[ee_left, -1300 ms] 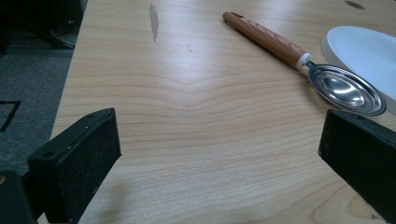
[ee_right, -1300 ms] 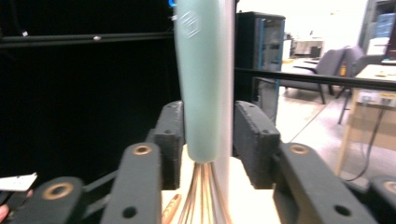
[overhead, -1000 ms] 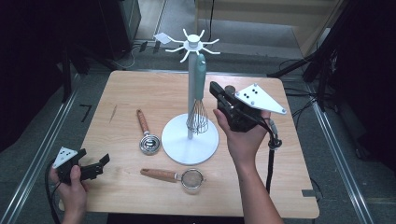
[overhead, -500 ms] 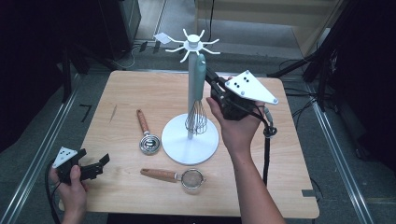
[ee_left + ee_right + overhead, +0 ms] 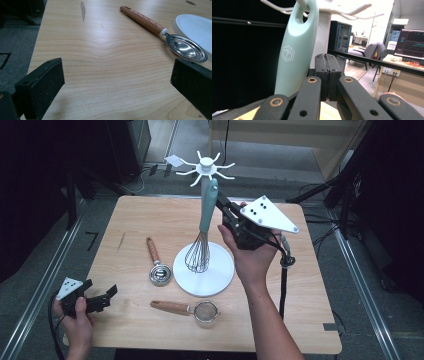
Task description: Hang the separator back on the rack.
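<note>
Smooth matt mint plastic whisk handle [image 5: 295, 52] beside shut matt black jaws; glossy steel wires [image 5: 197, 255] below.

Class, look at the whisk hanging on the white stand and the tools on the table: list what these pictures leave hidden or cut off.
- Right gripper view: the whisk wires, cut off below the handle by the gripper.
- Right gripper view: the hook through the handle hole, cut off by the top edge.
- Left gripper view: the stand's base, cut off by the right edge.
- High view: the strainer mesh, too small.
</note>
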`<state>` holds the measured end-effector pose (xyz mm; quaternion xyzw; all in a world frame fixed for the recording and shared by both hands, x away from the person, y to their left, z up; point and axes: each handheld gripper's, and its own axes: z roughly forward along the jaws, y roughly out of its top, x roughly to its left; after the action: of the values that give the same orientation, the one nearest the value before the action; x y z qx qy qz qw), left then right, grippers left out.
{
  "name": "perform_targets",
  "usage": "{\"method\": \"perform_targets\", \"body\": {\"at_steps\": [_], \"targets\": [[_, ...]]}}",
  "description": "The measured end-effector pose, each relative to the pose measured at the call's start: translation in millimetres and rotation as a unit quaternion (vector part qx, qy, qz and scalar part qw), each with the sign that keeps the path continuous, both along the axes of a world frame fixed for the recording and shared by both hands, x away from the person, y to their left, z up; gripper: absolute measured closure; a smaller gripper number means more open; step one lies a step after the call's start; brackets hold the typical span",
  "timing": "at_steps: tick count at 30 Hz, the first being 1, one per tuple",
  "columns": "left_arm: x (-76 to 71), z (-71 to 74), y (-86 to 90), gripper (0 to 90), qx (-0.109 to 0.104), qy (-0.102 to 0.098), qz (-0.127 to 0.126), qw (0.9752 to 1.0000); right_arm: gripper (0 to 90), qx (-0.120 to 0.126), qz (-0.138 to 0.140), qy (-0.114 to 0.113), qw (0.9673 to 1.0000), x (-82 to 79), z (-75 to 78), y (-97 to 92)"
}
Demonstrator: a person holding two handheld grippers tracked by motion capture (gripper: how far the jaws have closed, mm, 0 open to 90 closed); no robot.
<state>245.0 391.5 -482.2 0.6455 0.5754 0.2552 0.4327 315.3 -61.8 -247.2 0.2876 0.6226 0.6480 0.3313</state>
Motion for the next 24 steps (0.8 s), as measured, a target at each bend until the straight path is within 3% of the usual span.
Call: {"method": "perform_targets", "body": {"at_steps": [9, 24], "targets": [[0.2, 0.0, 0.3, 0.0, -0.001, 0.001, -0.001, 1.0000, 90.0, 0.007, 0.001, -0.009, 0.9999, -9.4, 5.5, 2.6], [0.4, -0.1, 0.6, 0.0, -0.004, 0.001, -0.001, 1.0000, 90.0, -0.001, 0.016, -0.017, 0.9997, -16.3, 5.3, 19.5]]}}
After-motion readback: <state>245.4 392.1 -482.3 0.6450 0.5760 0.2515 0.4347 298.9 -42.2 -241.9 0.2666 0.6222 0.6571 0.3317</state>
